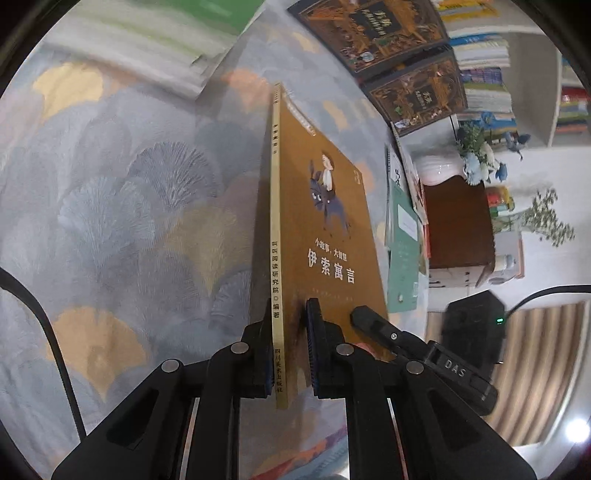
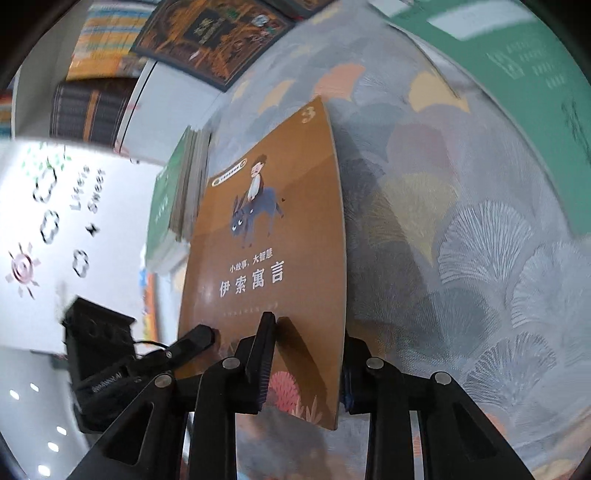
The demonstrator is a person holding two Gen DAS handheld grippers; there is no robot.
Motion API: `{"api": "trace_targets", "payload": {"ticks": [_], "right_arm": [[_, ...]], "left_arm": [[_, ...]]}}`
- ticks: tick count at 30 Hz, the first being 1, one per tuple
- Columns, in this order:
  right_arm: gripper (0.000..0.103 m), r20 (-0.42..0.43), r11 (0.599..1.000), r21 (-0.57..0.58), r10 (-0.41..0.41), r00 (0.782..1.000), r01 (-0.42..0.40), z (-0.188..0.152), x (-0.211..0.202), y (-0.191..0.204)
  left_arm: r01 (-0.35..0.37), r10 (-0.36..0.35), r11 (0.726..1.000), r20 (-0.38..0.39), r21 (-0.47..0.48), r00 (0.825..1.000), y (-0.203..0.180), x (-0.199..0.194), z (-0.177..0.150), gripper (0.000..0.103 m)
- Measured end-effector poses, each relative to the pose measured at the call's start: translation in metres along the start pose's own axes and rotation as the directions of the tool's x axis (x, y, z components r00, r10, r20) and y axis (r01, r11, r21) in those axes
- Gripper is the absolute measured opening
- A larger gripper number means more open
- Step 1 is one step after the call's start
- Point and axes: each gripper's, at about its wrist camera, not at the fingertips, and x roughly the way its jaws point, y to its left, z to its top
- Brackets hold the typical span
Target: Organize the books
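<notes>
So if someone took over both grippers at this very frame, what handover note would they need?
Left gripper: shut on the thin brown paperback with a donkey rider on its cover, clamping near the spine.
Right gripper: jaws around the same book's lower edge; it appears gripped, though contact on the far side is hidden.
The book is held upright on edge over the grey leaf-patterned cloth.
A row of upright books, green one outermost, stands just beyond.
Two dark ornate-cover books and a teal book lie on the cloth.
Left to do: probably stand this book against the row, then collect the rest.
</notes>
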Motion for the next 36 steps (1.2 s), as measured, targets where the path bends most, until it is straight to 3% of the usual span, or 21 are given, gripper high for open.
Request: {"api": "trace_targets", "payload": {"ticks": [4,9,13,16,21,24,28,33,36], "right_arm": [[0.029,0.057,0.982,-0.151,-0.103,0.993,0.111,-0.006,-0.008,0.024],[0.029,0.141,0.934,-0.294,-0.167,0.976,0.202,-0.014,-0.022,0.047],[0.029,0.193,0.917,-0.340,-0.149,0.970,0.209,-0.014,-0.038,0.063],[0.029,0.211,0.930,-0.320,-0.114,0.971,0.178,-0.007,-0.053,0.070],[0.029,0.274,0.914,-0.368,-0.072,0.959,0.173,0.011,-0.069,0.106],[0.029,0.270,0.902,-0.405,-0.036,0.962,0.148,0.029,-0.058,0.128],[0.029,0.231,0.881,-0.459,-0.007,0.973,0.116,0.051,-0.022,0.165],[0.029,0.083,0.898,-0.440,0.063,0.995,-0.021,0.081,0.045,0.202],[0.029,0.054,0.896,-0.443,0.059,0.997,-0.029,0.091,0.079,0.221]], "left_arm": [[-0.055,0.050,0.992,0.040,0.117,0.998,-0.017,-0.007,-0.002,0.010],[-0.028,0.016,0.985,0.072,0.171,0.997,-0.026,-0.017,0.001,0.010],[0.025,-0.048,0.976,0.102,0.214,0.994,-0.037,-0.032,0.010,0.012],[0.058,-0.089,0.971,0.122,0.234,0.989,-0.046,-0.042,0.017,0.013],[0.094,-0.147,0.959,0.186,0.269,0.971,-0.059,-0.069,0.036,0.013],[0.094,-0.160,0.959,0.240,0.266,0.957,-0.055,-0.089,0.056,0.013],[0.049,-0.124,0.971,0.317,0.233,0.940,-0.034,-0.115,0.080,0.013],[-0.004,-0.056,0.988,0.385,0.151,0.921,0.011,-0.142,0.113,0.014],[-0.027,-0.017,0.994,0.391,0.105,0.920,0.038,-0.147,0.136,0.014]]}}
